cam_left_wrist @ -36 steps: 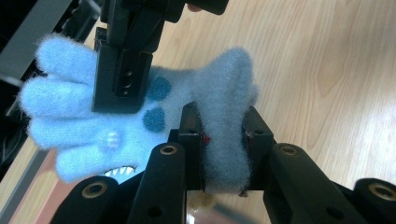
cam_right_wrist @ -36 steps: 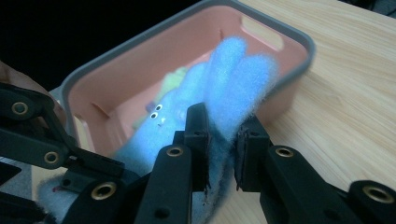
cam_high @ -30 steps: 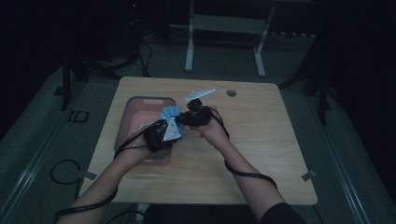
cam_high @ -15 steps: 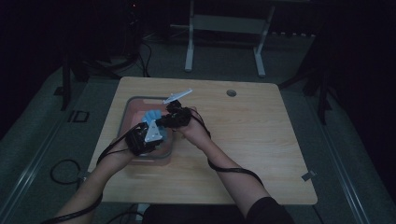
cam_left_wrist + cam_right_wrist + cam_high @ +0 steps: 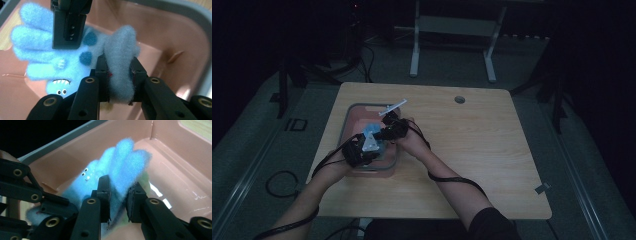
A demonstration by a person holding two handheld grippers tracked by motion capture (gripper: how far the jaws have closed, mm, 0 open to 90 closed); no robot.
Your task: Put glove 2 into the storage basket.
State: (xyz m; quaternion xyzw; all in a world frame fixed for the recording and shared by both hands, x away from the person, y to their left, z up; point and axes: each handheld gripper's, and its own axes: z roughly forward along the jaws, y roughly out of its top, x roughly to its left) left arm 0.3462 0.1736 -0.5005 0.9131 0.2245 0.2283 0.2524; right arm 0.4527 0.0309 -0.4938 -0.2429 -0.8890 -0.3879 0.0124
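Room: dark, floor and a metal stand beyond both claws.
Table: pale wood table under both hands, bare to the right claw's side.
Tray: pink tray directly beneath the claws, smooth-walled.
Glove: fluffy blue glove hangs over the tray, between the claws; looks light, soft, floppy, not fragile.
Grip: cuff and finger ends suit pinching best.
Left claw: clamped on the cuff fold.
Right claw: pinching the glove's fingers, jaws just easing apart.

Fuzzy blue fleece glove in a glossy pink plastic tub (grey-rimmed) on a matt wood-grain table.
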